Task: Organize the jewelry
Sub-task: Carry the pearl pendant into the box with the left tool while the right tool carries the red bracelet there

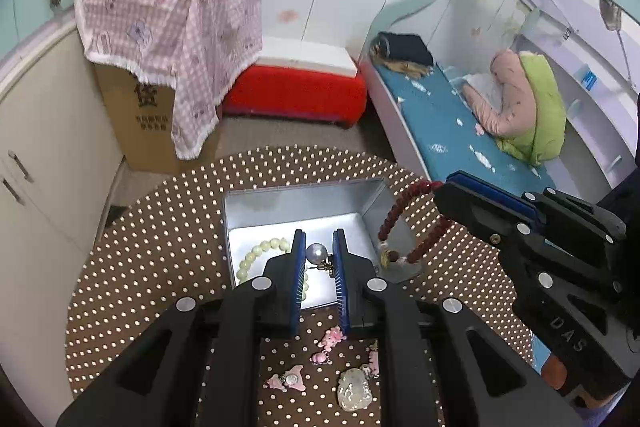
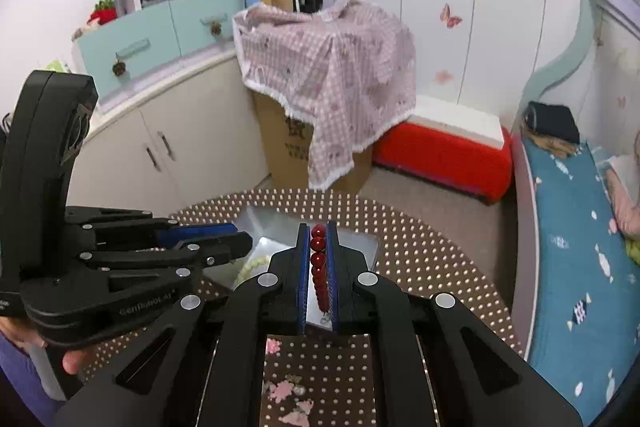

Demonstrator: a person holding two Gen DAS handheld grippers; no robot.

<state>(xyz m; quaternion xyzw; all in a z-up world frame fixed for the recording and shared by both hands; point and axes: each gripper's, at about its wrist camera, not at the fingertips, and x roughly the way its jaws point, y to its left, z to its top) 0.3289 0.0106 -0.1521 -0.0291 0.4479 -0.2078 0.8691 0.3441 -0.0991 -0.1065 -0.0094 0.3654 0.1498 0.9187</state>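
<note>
Views: only the left wrist camera shows us the pearl earring (image 1: 316, 253); the right shows the red beads pinched in line
Left gripper (image 1: 319, 259): jaws narrow, earring between them, above the metal tin (image 1: 296, 203)
Right gripper (image 2: 319, 267): we see it closed on the red bead bracelet (image 1: 404, 223), hanging at the tin's right edge

Round dotted table (image 1: 160, 247) bears a metal tin (image 1: 256, 203) and pink charms (image 1: 332, 339).
</note>
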